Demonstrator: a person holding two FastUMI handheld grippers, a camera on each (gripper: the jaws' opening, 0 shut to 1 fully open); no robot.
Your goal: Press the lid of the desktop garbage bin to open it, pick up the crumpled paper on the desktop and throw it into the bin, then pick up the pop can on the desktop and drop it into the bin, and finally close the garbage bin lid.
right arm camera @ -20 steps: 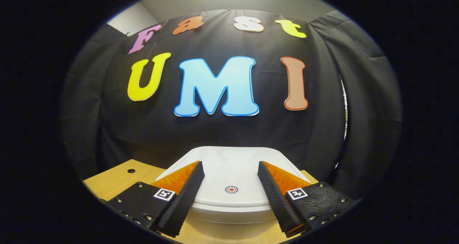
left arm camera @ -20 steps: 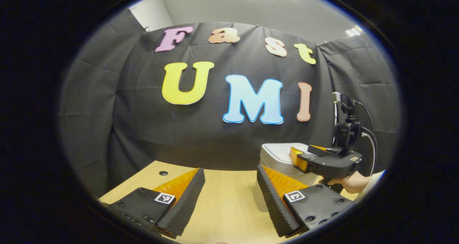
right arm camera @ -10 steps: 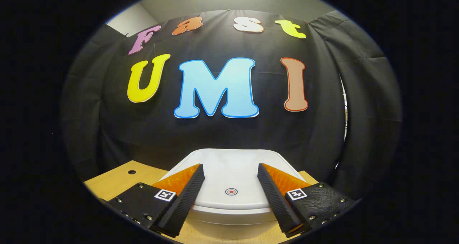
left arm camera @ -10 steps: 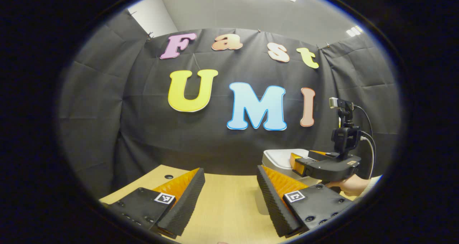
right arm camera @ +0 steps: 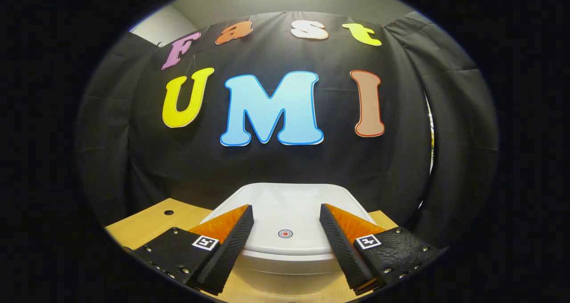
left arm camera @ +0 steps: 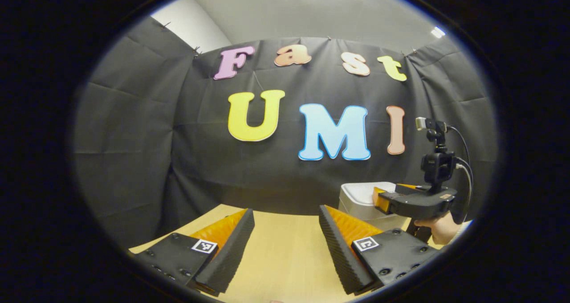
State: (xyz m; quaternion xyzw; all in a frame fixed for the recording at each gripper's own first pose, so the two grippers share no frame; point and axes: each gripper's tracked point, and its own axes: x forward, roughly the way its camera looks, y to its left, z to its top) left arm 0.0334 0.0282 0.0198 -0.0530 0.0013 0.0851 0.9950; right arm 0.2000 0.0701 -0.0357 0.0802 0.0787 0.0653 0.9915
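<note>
The garbage bin [right arm camera: 285,249] is white and sits on the wooden desk [right arm camera: 147,225], right below my right gripper [right arm camera: 286,243]. Its lid [right arm camera: 287,209] is down flat, so I think the first step, the press, is not done yet. There is a small round red dot [right arm camera: 285,233] on the lid, near its front edge, and it sits between my two fingers. The right gripper's fingers are spread apart and hold nothing.

To do this well, I would bring the fingers closer together first. If they are wide, they will go down on both sides of the dot and miss it. Then I would push straight down on the dot, softly, so the bin does not slide on the desk.

My left gripper [left arm camera: 286,245] is off to the left of the bin, over bare desk. Its fingers are spread apart too, with nothing in them. From there I see the bin, the other gripper above it, and the hand [left arm camera: 438,231] holding that gripper.

I count one bin, one lid, one dot and two grippers.
</note>
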